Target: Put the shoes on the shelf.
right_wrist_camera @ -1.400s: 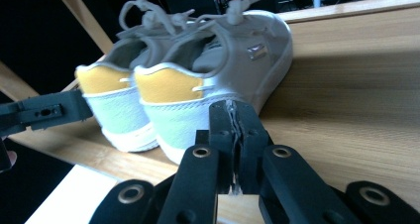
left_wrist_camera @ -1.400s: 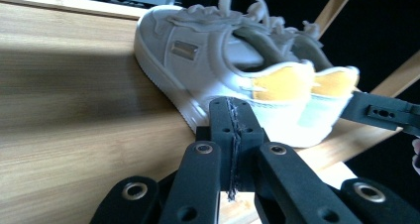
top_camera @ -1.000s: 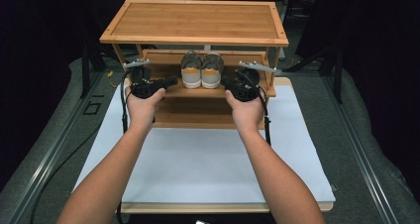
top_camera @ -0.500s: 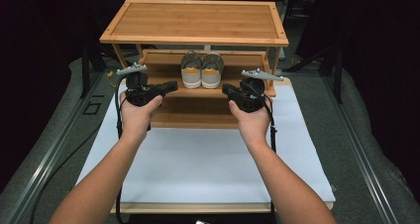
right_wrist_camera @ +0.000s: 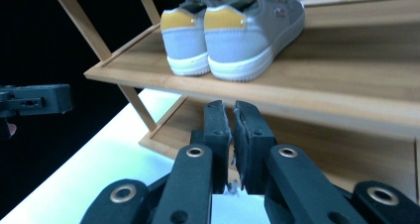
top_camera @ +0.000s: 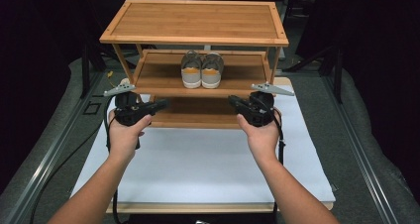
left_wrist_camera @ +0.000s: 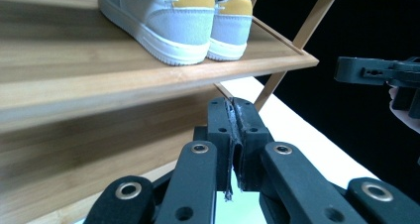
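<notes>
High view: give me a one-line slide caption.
Both hand-held grippers, left gripper and right gripper, shut and empty, hover before a bamboo rack holding a pair of sneakers.

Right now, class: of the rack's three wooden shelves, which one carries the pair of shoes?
The middle shelf: the grey, yellow-heeled shoes stand on it, heels toward the person. The top shelf and the bottom shelf are bare.

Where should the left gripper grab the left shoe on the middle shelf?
Probably the heel collar of the left shoe, coming from the front: both heels face the grippers, toes point back. The right shoe touches its inner side, so pinch top rim to back, after opening the shut left gripper.
</notes>
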The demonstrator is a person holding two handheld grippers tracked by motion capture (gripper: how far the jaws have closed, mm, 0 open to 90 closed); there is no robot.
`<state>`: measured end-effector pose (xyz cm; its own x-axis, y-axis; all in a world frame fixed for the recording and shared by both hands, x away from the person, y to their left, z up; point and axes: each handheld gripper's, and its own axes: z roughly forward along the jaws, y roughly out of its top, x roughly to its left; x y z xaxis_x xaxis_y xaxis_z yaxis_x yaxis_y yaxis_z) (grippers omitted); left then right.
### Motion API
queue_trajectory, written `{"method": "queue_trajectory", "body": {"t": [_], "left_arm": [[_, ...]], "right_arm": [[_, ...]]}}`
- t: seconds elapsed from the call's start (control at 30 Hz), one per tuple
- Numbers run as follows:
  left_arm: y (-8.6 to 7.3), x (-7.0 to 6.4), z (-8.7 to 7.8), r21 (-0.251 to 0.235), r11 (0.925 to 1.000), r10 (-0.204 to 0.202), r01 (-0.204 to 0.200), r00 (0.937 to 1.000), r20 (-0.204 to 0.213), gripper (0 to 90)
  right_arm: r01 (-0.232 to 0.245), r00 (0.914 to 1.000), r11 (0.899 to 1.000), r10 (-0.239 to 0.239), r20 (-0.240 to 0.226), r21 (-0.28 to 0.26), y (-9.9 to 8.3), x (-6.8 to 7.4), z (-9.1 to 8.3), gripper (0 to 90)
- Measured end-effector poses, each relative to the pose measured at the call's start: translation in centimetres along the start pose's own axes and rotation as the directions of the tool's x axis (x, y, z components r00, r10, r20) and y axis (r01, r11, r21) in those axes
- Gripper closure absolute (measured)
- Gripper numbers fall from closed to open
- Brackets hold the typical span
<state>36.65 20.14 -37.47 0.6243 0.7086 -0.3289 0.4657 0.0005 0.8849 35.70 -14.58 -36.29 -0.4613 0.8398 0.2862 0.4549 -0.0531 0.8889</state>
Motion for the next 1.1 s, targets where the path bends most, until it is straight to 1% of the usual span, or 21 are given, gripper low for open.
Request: {"method": "queue_trajectory", "body": {"t": [0.07, 0.13, 0.23, 0.3, 0.33, 0.43, 0.53, 0.63, 0.7, 0.73, 0.8, 0.83, 0.9, 1.0, 1.03, 1.1], "left_arm": [[-0.5, -0.1, -0.4, 0.006, 0.9999, 0.014, -0.014, 0.9999, -0.003, 86.9], [-1.0, -0.1, -0.6, 0.016, 0.9994, 0.029, -0.029, 0.9996, -0.005, 87.0], [-1.6, 0.0, -0.8, 0.028, 0.9992, 0.028, -0.028, 0.9996, 0.005, 86.6], [-2.1, 0.2, -0.9, 0.034, 0.9992, 0.022, -0.022, 0.9997, 0.007, 86.5], [-2.4, 0.2, -0.9, 0.037, 0.9991, 0.02, -0.02, 0.9998, 0.005, 86.5], [-3.4, 0.4, -0.8, 0.044, 0.9989, 0.015, -0.015, 0.9999, 0.001, 86.1], [-4.3, 0.6, -0.8, 0.056, 0.9982, 0.02, -0.02, 0.9998, -0.007, 85.6], [-5.2, 0.7, -0.9, 0.069, 0.9973, 0.025, -0.024, 0.9997, -0.009, 84.3], [-5.9, 0.8, -0.9, 0.082, 0.996, 0.036, -0.034, 0.9993, -0.014, 83.3], [-6.2, 0.8, -1.0, 0.085, 0.9959, 0.033, -0.032, 0.9993, -0.017, 83.1], [-6.9, 0.9, -1.0, 0.088, 0.9957, 0.03, -0.028, 0.9995, -0.014, 82.7], [-7.2, 0.9, -1.0, 0.093, 0.9953, 0.026, -0.025, 0.9996, -0.009, 82.5], [-7.9, 0.9, -1.0, 0.098, 0.995, 0.02, -0.02, 0.9998, -0.005, 81.7], [-8.8, 0.8, -0.9, 0.104, 0.9943, 0.026, -0.025, 0.9997, -0.003, 79.8], [-9.1, 0.8, -0.9, 0.106, 0.994, 0.025, -0.025, 0.9997, -0.003, 79.0], [-9.8, 0.8, -0.7, 0.111, 0.9935, 0.025, -0.025, 0.9997, -0.002, 77.3]], "right_arm": [[0.006, 1.0, 1.0, -0.006, -0.003, 0.012, -0.5, -0.1, -0.4, 84.7], [0.019, 0.9998, 1.0, -0.019, 0.005, 0.01, -0.9, -0.1, -0.7, 84.7], [0.013, 0.9999, 1.0, -0.013, 0.006, 0.024, -1.7, -0.3, -1.0, 84.7], [0.025, 0.9996, 0.999, -0.026, 0.009, 0.037, -2.2, -0.3, -1.0, 84.4], [0.025, 0.9996, 0.999, -0.026, 0.011, 0.031, -2.6, -0.4, -1.1, 84.2], [0.025, 0.9993, 0.998, -0.026, 0.025, 0.059, -3.7, -0.6, -0.9, 83.7], [0.008, 0.9997, 0.997, -0.01, 0.024, 0.075, -4.8, -1.0, -0.8, 83.5], [-0.011, 0.9997, 0.998, 0.009, 0.022, 0.068, -5.6, -1.3, -0.9, 83.6], [-0.014, 0.9996, 0.997, 0.012, 0.026, 0.079, -6.2, -1.4, -1.0, 83.6], [-0.015, 0.9995, 0.998, 0.013, 0.027, 0.068, -6.6, -1.5, -1.0, 83.6], [-0.01, 0.9994, 0.998, 0.008, 0.033, 0.068, -7.3, -1.6, -1.1, 83.4], [-0.015, 0.9995, 0.997, 0.012, 0.03, 0.077, -7.6, -1.6, -1.3, 83.3], [-0.019, 0.9994, 0.998, 0.017, 0.031, 0.061, -8.3, -1.6, -1.4, 82.8], [-0.01, 0.9993, 0.998, 0.008, 0.037, 0.055, -9.1, -1.4, -1.8, 81.7], [-0.008, 0.9994, 0.998, 0.006, 0.034, 0.06, -9.4, -1.5, -1.9, 81.5], [-0.02, 0.9993, 0.998, 0.019, 0.031, 0.053, -9.9, -1.5, -2.1, 80.8]]}}
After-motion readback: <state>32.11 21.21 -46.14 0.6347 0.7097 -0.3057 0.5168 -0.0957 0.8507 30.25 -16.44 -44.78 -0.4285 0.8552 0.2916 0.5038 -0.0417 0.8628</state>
